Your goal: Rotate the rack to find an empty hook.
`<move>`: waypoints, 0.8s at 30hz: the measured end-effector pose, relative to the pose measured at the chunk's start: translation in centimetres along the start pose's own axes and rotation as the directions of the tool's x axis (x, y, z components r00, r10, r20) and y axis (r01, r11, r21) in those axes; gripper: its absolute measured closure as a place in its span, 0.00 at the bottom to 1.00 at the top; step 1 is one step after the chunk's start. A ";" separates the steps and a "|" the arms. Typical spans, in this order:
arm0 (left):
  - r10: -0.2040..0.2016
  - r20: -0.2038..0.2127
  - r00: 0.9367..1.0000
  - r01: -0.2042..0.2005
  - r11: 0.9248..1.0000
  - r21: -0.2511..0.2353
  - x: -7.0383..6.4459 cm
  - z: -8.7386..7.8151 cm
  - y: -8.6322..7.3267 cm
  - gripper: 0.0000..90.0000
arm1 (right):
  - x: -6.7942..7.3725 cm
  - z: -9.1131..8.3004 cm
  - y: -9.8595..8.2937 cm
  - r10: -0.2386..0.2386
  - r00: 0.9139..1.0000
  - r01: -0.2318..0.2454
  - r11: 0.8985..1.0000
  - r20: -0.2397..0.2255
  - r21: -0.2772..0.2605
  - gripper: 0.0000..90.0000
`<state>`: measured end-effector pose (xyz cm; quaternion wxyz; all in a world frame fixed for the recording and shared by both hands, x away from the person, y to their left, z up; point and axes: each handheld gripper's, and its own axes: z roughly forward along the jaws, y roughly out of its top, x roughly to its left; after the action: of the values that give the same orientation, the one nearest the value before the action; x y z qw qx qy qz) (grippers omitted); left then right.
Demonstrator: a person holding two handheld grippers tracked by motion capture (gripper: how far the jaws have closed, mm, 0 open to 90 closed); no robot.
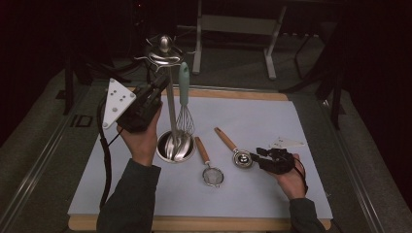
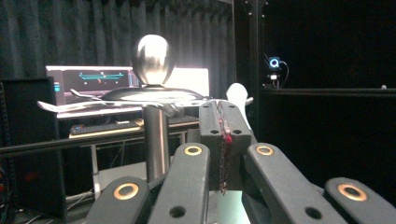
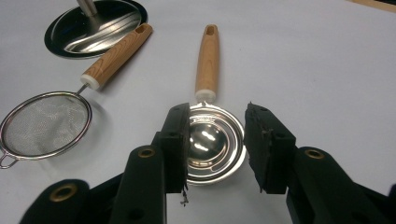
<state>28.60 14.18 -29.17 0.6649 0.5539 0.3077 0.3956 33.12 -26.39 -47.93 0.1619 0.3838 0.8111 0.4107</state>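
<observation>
Both grippers are in view. Held high beside the utensil stand (image 1: 167,87), the left gripper (image 1: 158,85) reaches toward the stand's top, and in the left gripper view its jaws meet, pads pressed flat together with nothing between them, just right of the stand's pole (image 2: 156,140) and below its round knob (image 2: 153,59). A whisk (image 1: 184,99) with a pale green handle hangs from the stand, its wires above the stand's round base (image 1: 176,145). Right of that base, a small strainer (image 1: 212,174) with a wooden handle lies on the white mat (image 1: 291,126). Farther right of the base lies a steel scoop (image 3: 212,140) with a wooden handle. The right gripper (image 3: 217,144) sits low over it, jaws spread wide to either side of the scoop's bowl; the near jaw is just at its rim, and I cannot tell whether it touches.
</observation>
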 end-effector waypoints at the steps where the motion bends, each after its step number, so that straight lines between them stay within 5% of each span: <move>1: -0.001 -0.002 1.000 0.001 1.000 -0.003 0.1 0.0 0.0 1.00 | 0.0 0.0 0.0 0.001 1.000 -0.001 1.000 -0.001 -0.001 0.68; 24: -0.016 -0.071 0.997 0.017 1.000 0.017 2.5 -0.4 0.5 1.00 | -0.1 -0.2 -0.1 -0.001 1.000 0.001 1.000 -0.015 0.001 0.68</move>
<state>29.40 16.54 -28.64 0.6518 0.5430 0.3390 0.4067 33.07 -26.59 -47.88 0.1557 0.3802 0.8127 0.4133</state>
